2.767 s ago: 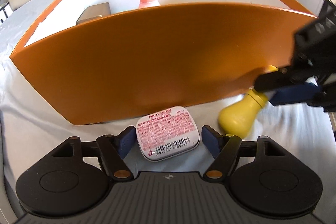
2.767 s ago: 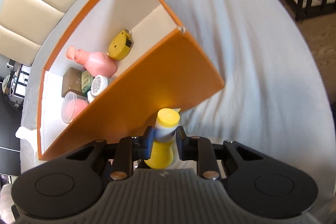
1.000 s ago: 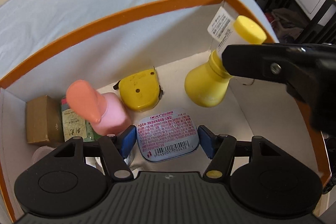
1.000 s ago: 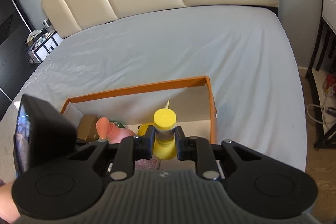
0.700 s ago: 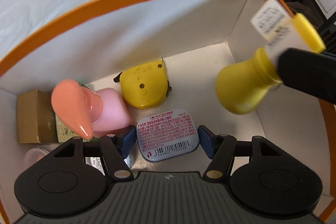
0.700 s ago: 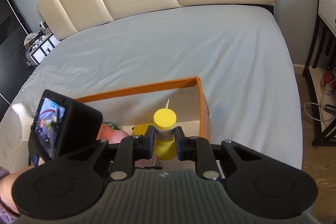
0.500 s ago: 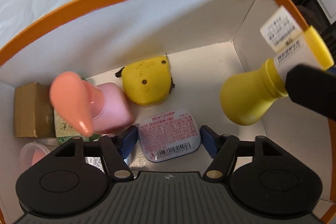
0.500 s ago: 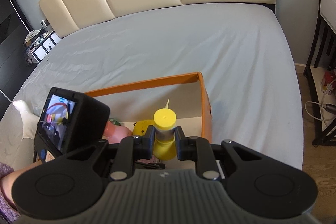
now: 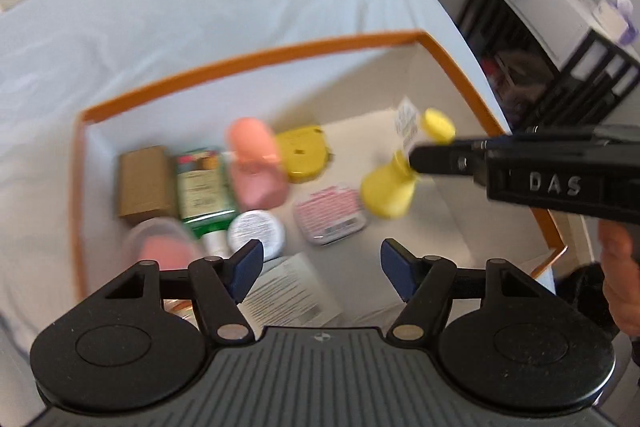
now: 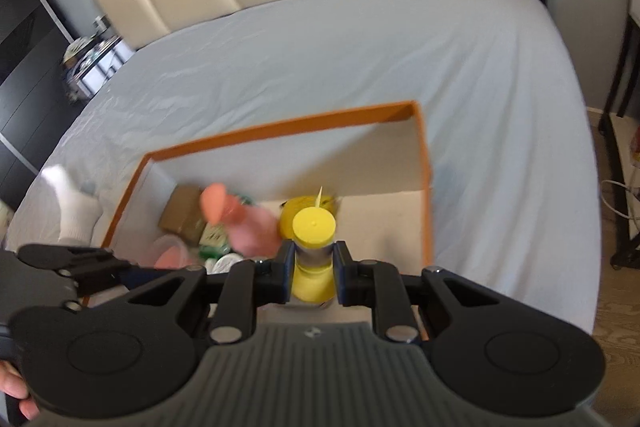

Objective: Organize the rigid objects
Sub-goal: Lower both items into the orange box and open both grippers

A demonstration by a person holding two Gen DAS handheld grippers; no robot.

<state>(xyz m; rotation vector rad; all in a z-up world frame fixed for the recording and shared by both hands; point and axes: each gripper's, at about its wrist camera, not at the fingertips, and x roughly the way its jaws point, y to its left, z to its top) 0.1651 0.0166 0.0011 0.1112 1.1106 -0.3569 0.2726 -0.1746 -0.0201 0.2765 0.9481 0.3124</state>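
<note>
An orange box [image 9: 256, 57] with a white inside lies on the bed. The pink mint tin [image 9: 330, 213] lies on the box floor, below my left gripper [image 9: 322, 265], which is open and empty above the box. My right gripper [image 10: 311, 273] is shut on the neck of a yellow bottle [image 10: 313, 231] and holds it over the right part of the box; the bottle also shows in the left wrist view [image 9: 388, 189]. The right gripper's arm [image 9: 520, 167] reaches in from the right.
In the box lie a pink pump bottle [image 9: 256, 167], a yellow tape measure [image 9: 302, 155], a brown box [image 9: 146, 185], a green tube [image 9: 204, 189], a white round jar [image 9: 256, 233] and a pink-lidded cup [image 9: 162, 247]. A black shelf [image 9: 560, 67] stands right of the bed.
My left gripper has opened, let go of the mint tin onto the box floor, and risen back. My right gripper still holds the yellow bottle over the box.
</note>
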